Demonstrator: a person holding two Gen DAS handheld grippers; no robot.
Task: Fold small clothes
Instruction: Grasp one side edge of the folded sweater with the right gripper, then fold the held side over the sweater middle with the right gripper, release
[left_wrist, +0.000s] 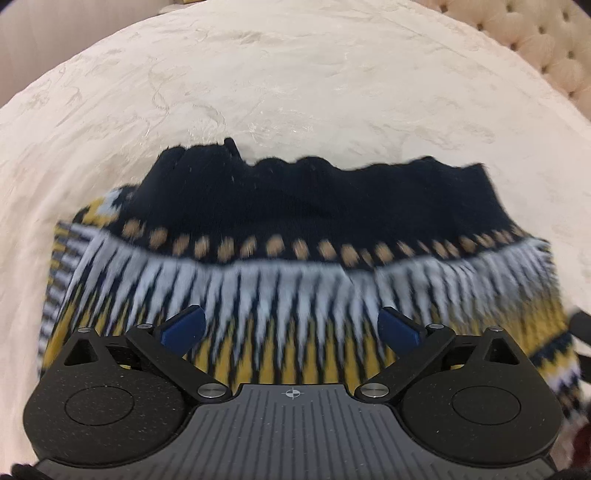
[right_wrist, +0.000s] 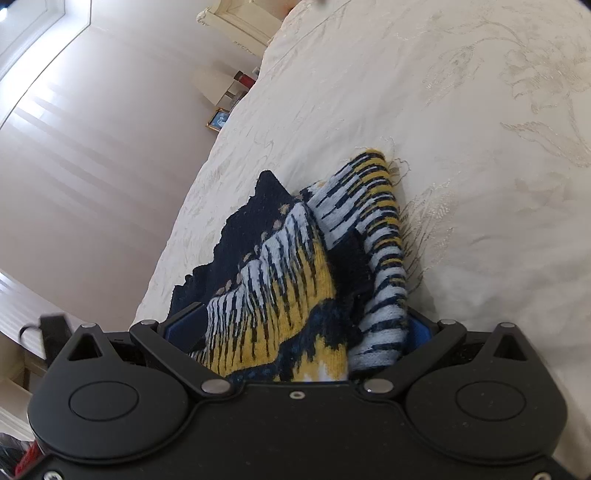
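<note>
My left hand-held gripper hangs wide open over the knitted garment, gripping nothing; the knit lies directly under and ahead of it on the bed. Its long axis runs left to right, dark hem at the far edge. My right hand-held gripper has bunched knit between its fingers, so I judge it nearer.

Cream embroidered bedspread with floral stitching covers wide bed. Beige button-tufted upholstered headboard at bed's far right edge in left wrist view. Plain pale pink wall beside bed, striped by soft daylight bands. White window frame top left, bright. Small gold-framed picture near cream lampshade against wall.
</note>
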